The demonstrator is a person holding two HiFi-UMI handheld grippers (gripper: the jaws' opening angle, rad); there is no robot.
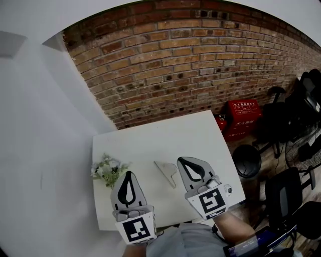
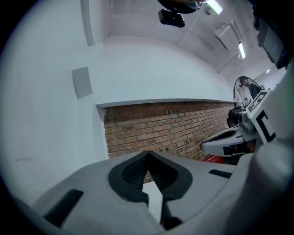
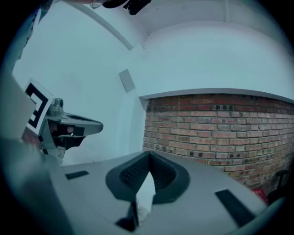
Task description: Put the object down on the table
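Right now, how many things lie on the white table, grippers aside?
2. A small flower bunch near the table's left edge, and a pale flat piece in the middle. The left gripper and right gripper may hide more.

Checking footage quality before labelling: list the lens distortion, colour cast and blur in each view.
Head view: the fisheye lens bends the brick wall into an arc, and dark corners frame the picture. Left gripper view: ceiling lights glare at upper right, and the left claw looks soft up close. Right gripper view: a blue-green cast lies over everything, and the right claw is slightly blurred.
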